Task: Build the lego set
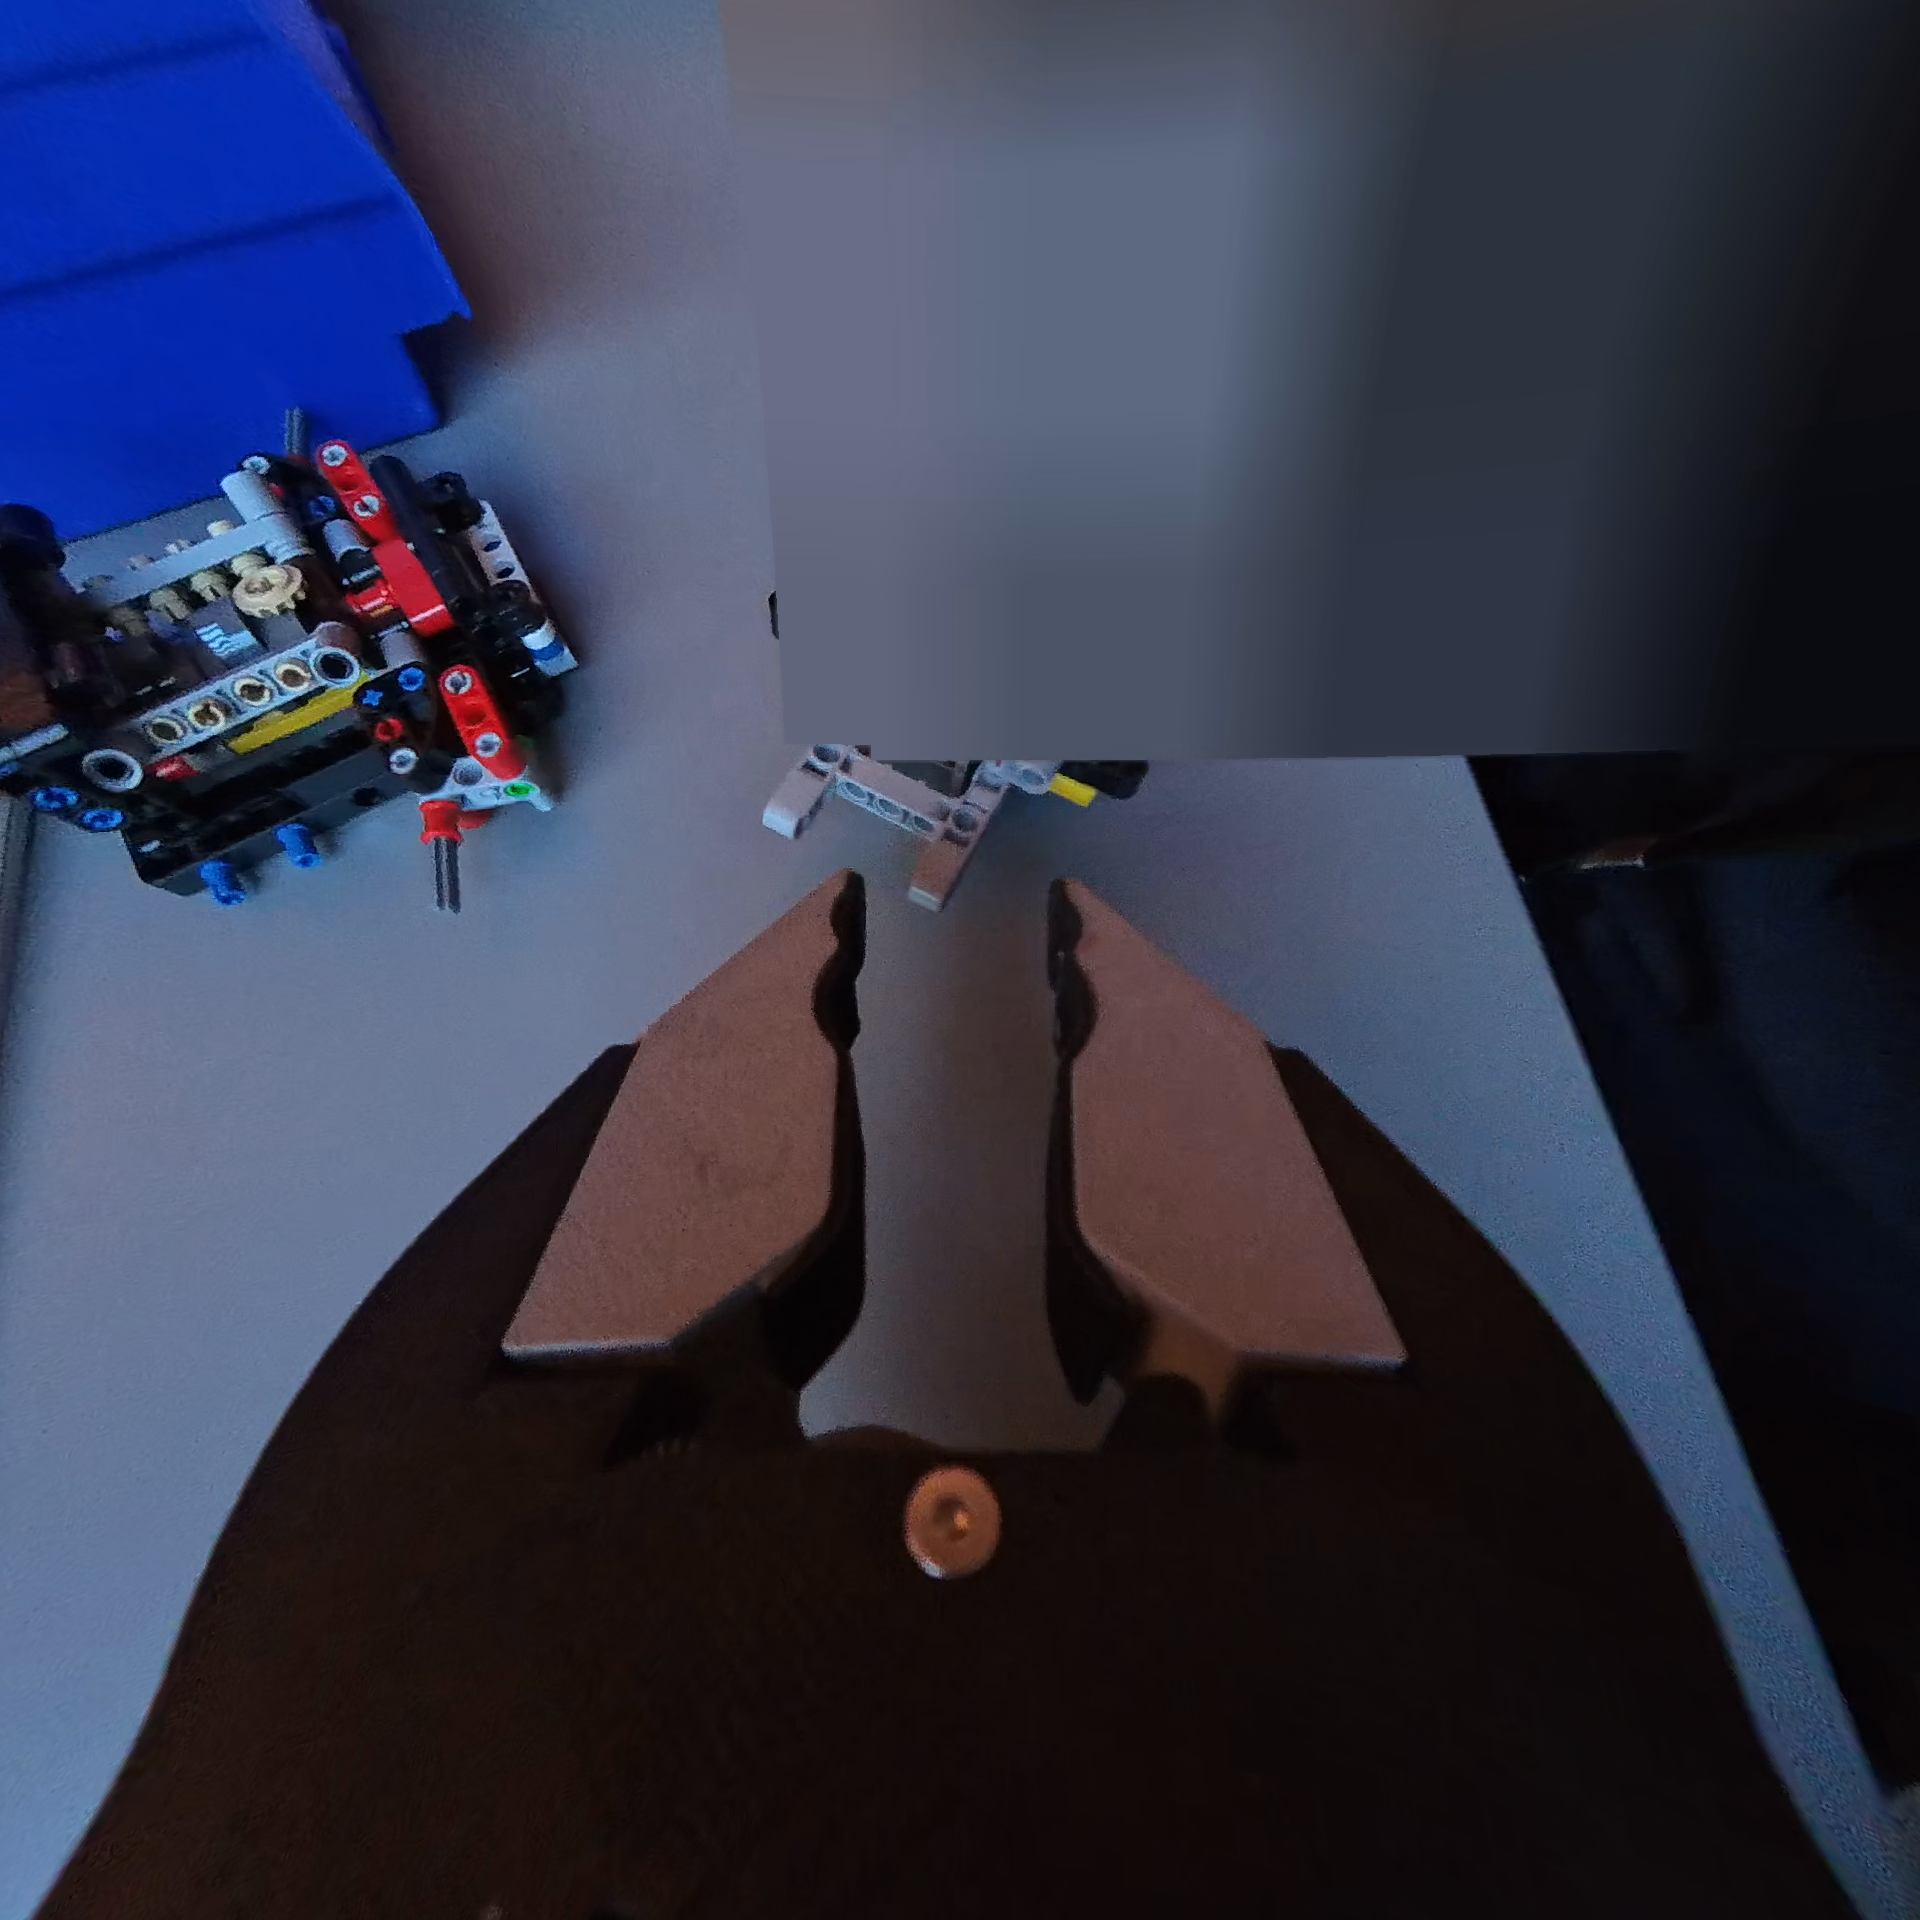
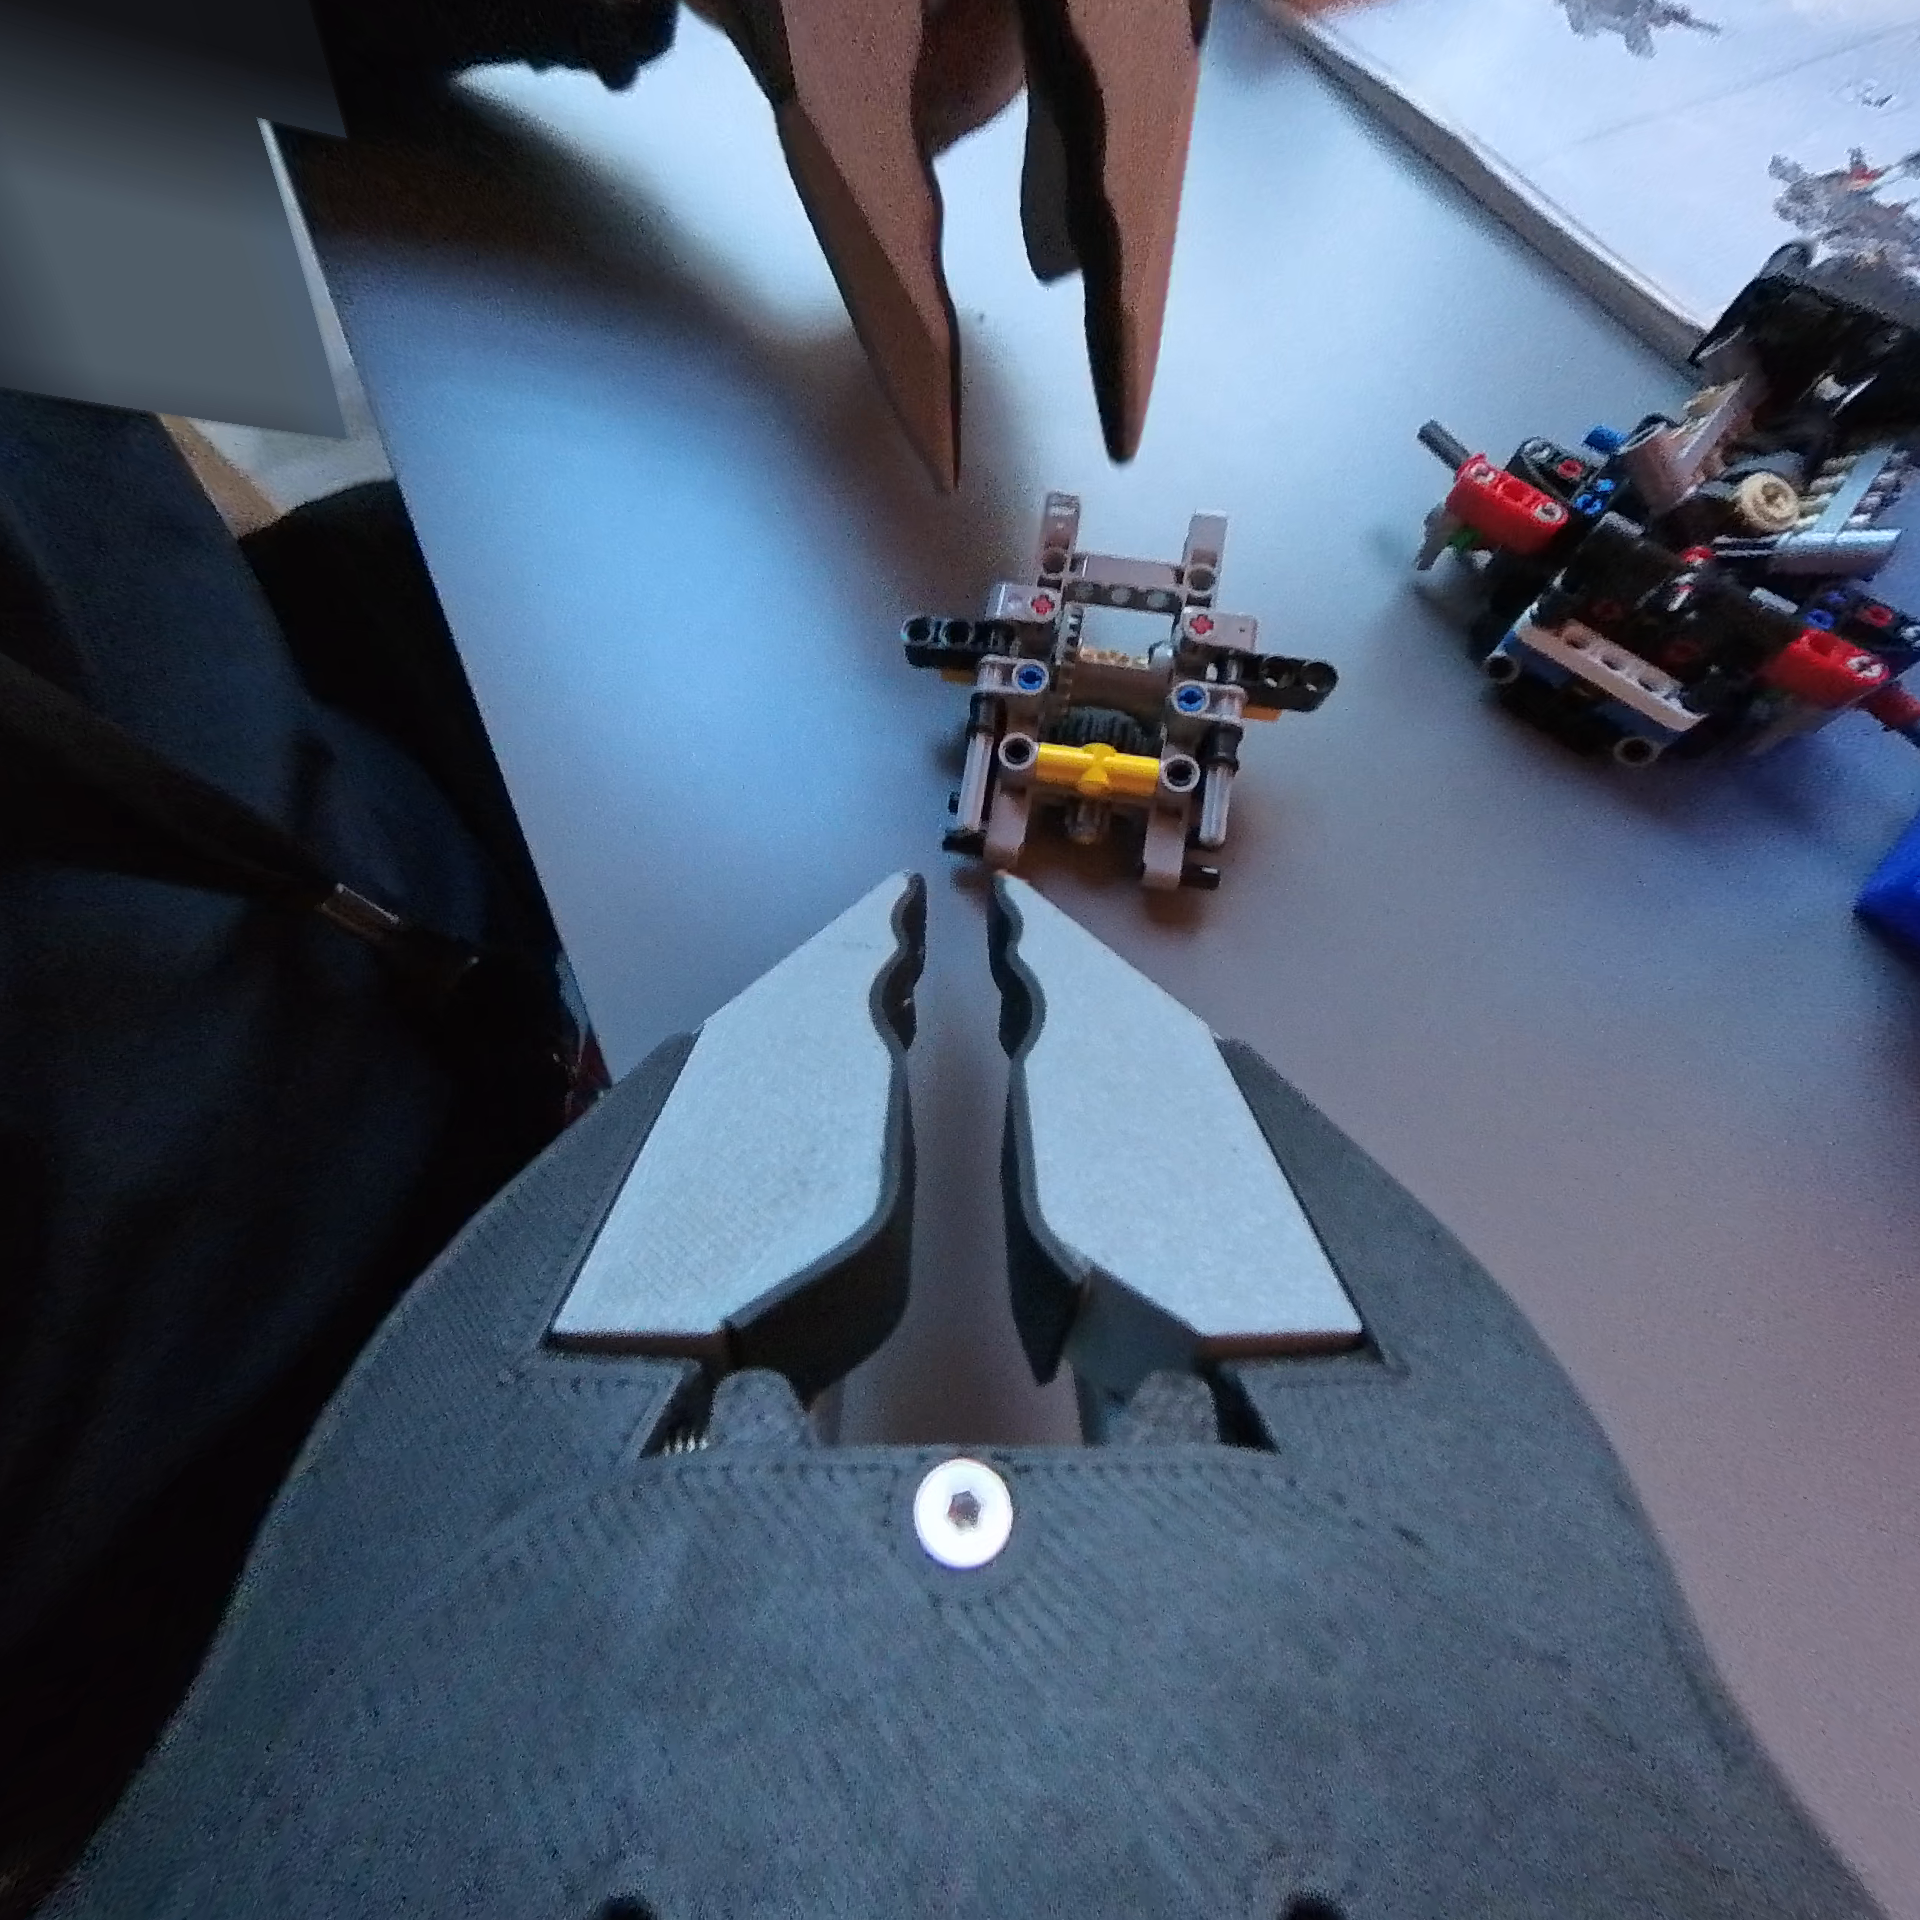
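A small grey brick assembly [image 2: 1101, 707] with a yellow cross piece and black side beams lies on the grey table [image 2: 1455, 1039]. My right gripper [image 2: 956, 881] has grey fingers a narrow gap apart, with nothing between them, just short of the assembly's near left corner. My left gripper [image 1: 956, 883] has brown fingers standing open and empty over bare table. Its tips are close to the assembly's grey beam end [image 1: 940, 883]. In the right wrist view the left gripper [image 2: 1034, 470] hovers above the assembly's far end.
A larger black, red and grey brick model [image 1: 312, 665] lies to the left, seen at the right in the right wrist view [image 2: 1683, 623]. A blue bin [image 1: 187, 239] stands behind it. A printed booklet [image 2: 1621, 114] lies at the far right. A person's dark clothing [image 2: 156, 935] is beside the table edge. The gap from one gripper's tips to the other's is roughly 9 centimetres.
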